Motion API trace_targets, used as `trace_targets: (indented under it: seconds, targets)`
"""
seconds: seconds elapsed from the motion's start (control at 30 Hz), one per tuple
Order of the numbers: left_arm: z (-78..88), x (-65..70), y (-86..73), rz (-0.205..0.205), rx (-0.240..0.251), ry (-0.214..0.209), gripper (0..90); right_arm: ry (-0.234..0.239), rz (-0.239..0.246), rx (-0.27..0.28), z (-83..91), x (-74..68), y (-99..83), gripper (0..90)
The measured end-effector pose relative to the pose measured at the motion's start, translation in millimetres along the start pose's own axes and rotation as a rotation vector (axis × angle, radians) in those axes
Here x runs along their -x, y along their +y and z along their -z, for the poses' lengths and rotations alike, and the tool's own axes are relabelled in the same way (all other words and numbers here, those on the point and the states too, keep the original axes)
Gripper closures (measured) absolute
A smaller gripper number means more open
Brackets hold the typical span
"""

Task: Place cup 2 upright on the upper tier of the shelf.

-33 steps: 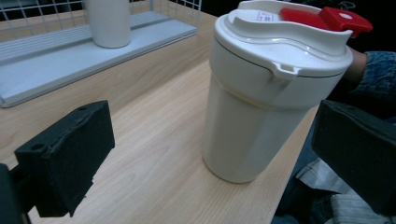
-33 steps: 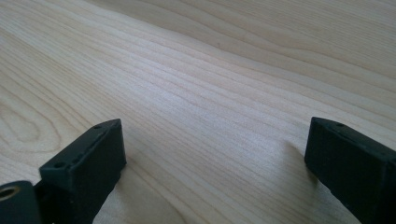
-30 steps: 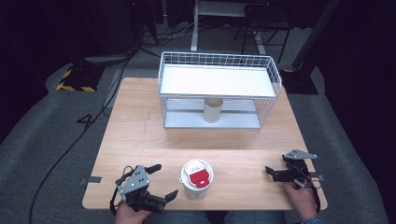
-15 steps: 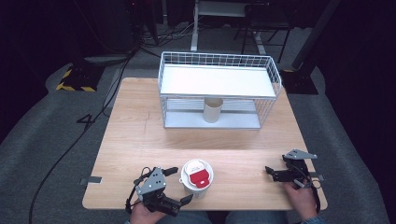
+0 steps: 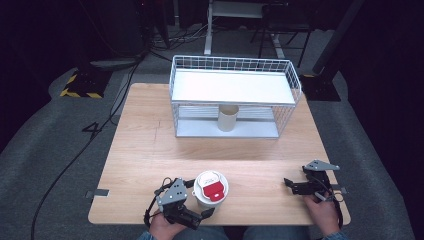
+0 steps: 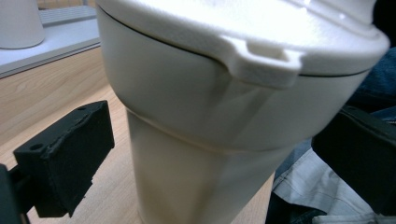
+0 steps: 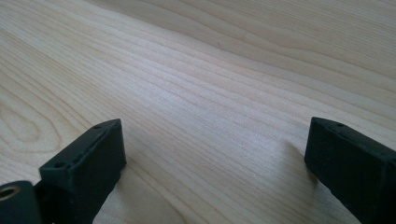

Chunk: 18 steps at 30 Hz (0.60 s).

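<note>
A: Where is the cup?
B: The cup [image 5: 210, 189] stands at the lower centre, on the wooden surface [image 5: 150, 160], between the spread jaws of the left claw [image 5: 197, 200].
A: The right claw [image 5: 296, 186]?
B: Lower right, open, empty.

One readable mark: numeral "4" [image 5: 93, 130], dark, on grey floor carpet [image 5: 50, 150], left of frame in high view, just beside tabletop's left edge. Yellow-black hazard stripes [image 5: 79, 93] on dark base plate on floor, upper left of frame; warning pattern, no lettering. Red label [image 5: 213, 187] on white cup lid, lower centre; any print too small to read. Both gripper views: no text legible.
</note>
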State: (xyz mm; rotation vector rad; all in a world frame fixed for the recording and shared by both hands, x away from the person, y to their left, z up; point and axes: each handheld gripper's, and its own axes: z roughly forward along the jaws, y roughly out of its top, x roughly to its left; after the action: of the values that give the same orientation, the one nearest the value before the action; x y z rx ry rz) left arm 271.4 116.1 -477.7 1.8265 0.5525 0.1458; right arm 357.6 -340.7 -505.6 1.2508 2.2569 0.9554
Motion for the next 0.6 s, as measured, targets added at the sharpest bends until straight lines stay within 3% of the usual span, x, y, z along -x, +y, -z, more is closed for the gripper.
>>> trace_targets:
  seconds: [0.2, 0.47, 0.6]
  targets:
    - [-8.4, -2.8, -1.4, 0.009, -0.012, -0.011, 0.0, 0.0, 0.0, 0.0, 0.0, 0.0, 0.0, 5.4]
    - [-20.2, -2.7, -4.9, 0.006, -0.027, 0.005, 0.2, 0.0, 0.001, 0.0, 0.0, 0.0, 0.0, 5.4]
    - [-23.4, -2.4, -6.5, 0.007, -0.01, 0.006, 2.6, 0.0, 0.0, 0.0, 0.0, 0.0, 0.0, 5.4]
